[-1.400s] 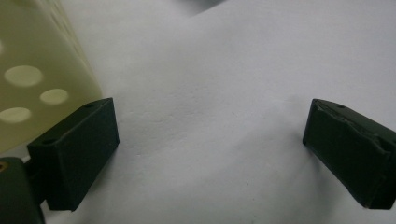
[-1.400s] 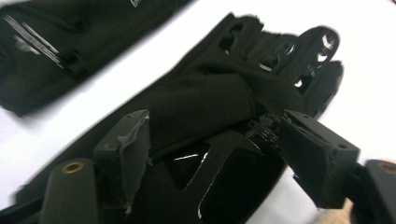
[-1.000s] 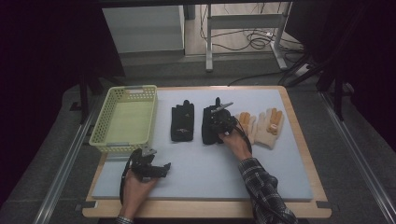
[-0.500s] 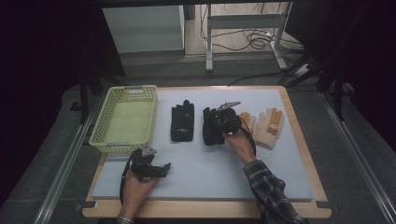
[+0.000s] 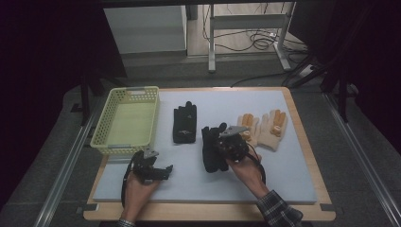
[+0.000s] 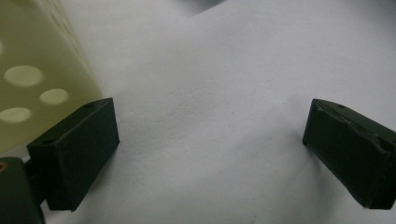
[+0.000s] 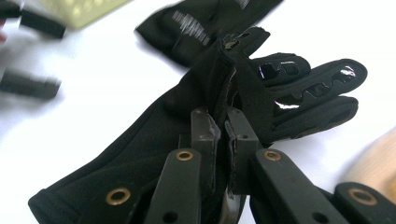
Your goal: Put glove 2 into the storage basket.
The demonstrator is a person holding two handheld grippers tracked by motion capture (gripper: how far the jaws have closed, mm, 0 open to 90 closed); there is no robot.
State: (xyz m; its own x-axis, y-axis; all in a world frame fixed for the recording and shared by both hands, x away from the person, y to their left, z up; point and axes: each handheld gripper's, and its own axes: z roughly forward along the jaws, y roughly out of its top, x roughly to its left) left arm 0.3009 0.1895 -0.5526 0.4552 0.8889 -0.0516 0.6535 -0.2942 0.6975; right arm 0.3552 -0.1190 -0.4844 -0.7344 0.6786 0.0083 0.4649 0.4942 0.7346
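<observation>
A black glove [image 5: 211, 152] lies at the middle of the white mat [image 5: 283, 175], its fingers pointing away. My right gripper [image 5: 223, 142] is shut on a fold of its fabric near the thumb, seen close in the right gripper view, where the jaws [image 7: 224, 120] pinch the black glove [image 7: 140, 154]. A second black glove [image 5: 184, 123] lies flat to its left. A pair of beige gloves with orange fingertips [image 5: 265, 127] lies to the right. My left gripper [image 5: 158, 169] rests near the front left, open, with bare mat between its jaws [image 6: 210, 144].
A pale yellow perforated basket [image 5: 125, 120] stands at the mat's left; its wall [image 6: 28, 70] is close beside the left gripper's jaw. The table's wooden rim [image 5: 208, 215] runs along the front. A table leg frame and cables lie on the floor beyond.
My right gripper has pulled the pinched black glove nearer to the person and away from the beige gloves. The left gripper has stayed in place, open.
</observation>
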